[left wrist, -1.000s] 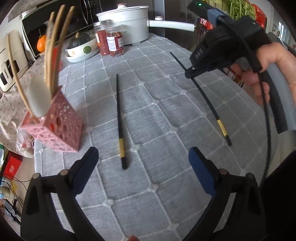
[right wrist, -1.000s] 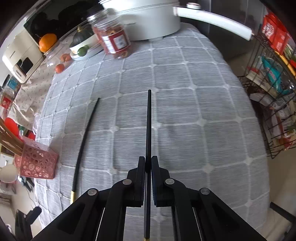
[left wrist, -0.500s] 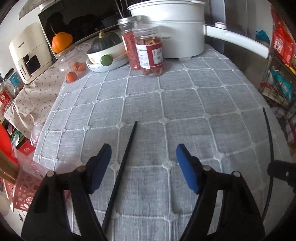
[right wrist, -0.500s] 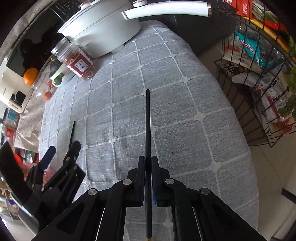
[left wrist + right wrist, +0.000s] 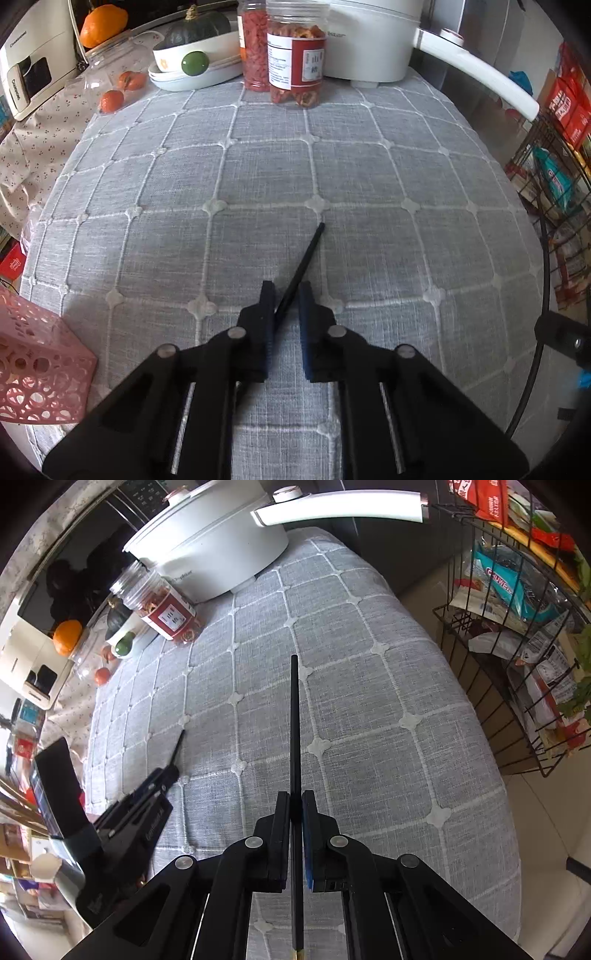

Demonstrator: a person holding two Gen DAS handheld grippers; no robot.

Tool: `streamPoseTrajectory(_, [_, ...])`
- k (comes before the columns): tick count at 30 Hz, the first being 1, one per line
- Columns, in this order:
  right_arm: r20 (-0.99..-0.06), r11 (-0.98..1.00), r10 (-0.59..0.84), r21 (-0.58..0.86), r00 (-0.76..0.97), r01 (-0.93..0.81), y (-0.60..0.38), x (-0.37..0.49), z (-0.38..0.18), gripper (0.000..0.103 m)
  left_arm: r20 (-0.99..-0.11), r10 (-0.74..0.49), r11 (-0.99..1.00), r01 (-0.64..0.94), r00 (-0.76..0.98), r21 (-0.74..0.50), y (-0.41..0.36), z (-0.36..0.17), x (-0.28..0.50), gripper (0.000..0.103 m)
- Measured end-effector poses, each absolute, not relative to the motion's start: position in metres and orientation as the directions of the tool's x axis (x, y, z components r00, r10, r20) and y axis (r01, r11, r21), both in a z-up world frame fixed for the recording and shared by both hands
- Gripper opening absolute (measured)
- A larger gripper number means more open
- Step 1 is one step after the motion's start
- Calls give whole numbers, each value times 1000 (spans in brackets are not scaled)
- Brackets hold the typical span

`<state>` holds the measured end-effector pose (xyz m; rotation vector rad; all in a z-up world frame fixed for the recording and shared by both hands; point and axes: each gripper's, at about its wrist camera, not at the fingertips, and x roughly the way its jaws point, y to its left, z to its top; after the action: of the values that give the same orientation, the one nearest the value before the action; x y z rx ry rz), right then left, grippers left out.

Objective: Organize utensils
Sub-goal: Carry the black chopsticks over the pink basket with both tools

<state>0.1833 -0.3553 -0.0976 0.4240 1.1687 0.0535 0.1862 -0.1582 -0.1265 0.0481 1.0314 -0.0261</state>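
My left gripper is shut on a black chopstick that lies slanted on the grey quilted tablecloth. My right gripper is shut on a second black chopstick and holds it pointing straight ahead above the cloth. The left gripper and its chopstick tip also show in the right wrist view, at the left. A pink perforated utensil holder stands at the lower left of the left wrist view.
At the far edge stand a white electric pot with a long handle, two red-labelled jars, and a bowl with a squash. A wire rack of packaged goods stands off the table's right side.
My left gripper moved forward over the chopstick on the cloth and closed its jaws on it. My right gripper swung rightward, still holding its chopstick.
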Motion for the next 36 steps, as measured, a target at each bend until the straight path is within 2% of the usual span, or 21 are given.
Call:
streamPoseTrajectory(2, [-874,918,253,352,415,184,-357,178,-93,6,-871,-41,998,64,490,-11,-157,-125,177,6])
streamPoseTrajectory(5, [-862,918,233,347,450,189,-359,168,-82,6,-870,-136,990,103,473,-99,-153,-116,156,6])
streamPoseTrajectory(11, [-816,925,194,337,544,175,-356,146,-47,6,-801,-274,955,252,532,-159,-150,-72,97,6])
streamPoseTrajectory(20, [-736,952,162,293,657,93,-331,108,1,6,-652,-401,908,375,643,-189,-114,-4,20,6])
streamPoseTrajectory(29, [-589,968,172,248,790,-26,-303,78,64,5,-457,-449,893,405,768,-197,-59,56,-19,6])
streamPoseTrajectory(36, [-488,969,221,208,844,-133,-264,61,109,5,-289,-439,897,398,851,-192,-19,107,-33,6])
